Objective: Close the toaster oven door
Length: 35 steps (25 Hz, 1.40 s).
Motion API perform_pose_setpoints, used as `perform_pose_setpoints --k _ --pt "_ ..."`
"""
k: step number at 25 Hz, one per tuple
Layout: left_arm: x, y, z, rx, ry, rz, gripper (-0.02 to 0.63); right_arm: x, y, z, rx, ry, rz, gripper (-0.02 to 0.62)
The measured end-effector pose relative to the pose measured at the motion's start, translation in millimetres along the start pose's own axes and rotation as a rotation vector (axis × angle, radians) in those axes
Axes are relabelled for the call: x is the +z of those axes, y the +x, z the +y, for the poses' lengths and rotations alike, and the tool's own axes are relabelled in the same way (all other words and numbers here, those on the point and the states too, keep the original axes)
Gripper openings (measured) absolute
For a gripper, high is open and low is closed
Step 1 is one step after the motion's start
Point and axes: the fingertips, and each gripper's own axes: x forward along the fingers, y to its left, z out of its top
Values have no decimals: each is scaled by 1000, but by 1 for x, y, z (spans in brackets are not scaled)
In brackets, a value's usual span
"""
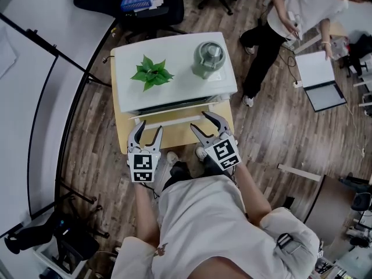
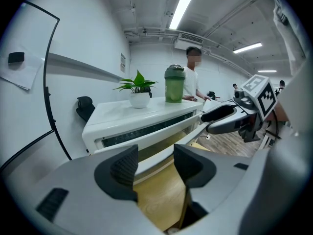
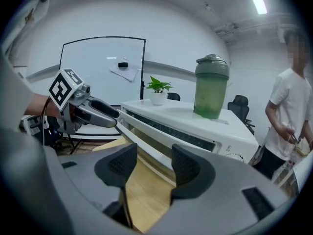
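Observation:
The white toaster oven (image 1: pixel 174 89) stands on a small wooden table (image 1: pixel 123 133), with its door (image 1: pixel 174 121) hanging partly open toward me. Both grippers hover at the door's front edge. My left gripper (image 1: pixel 149 128) is near the door's left end, its jaws shut with nothing between them. My right gripper (image 1: pixel 198 121) is at the door's right part, also shut and holding nothing; I cannot tell whether it touches the edge. In the left gripper view the door (image 2: pixel 188 133) runs past my pads (image 2: pixel 124 168). The right gripper view shows the door (image 3: pixel 142 143) beyond its pads (image 3: pixel 186 168).
A potted plant (image 1: pixel 152 72) and a green lidded bottle (image 1: pixel 208 58) stand on the oven's top. A person (image 1: pixel 290 16) stands to the right behind the table. An office chair (image 1: pixel 145 4) with boxes is behind. A whiteboard stand (image 1: pixel 52 97) is at the left.

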Motion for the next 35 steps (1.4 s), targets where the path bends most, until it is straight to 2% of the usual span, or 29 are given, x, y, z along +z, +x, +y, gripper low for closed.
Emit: perform_pose_setpoints --k 35 --pt "16 13 15 40 -20 -48 225 14 16 -17 -58 6 -40 229"
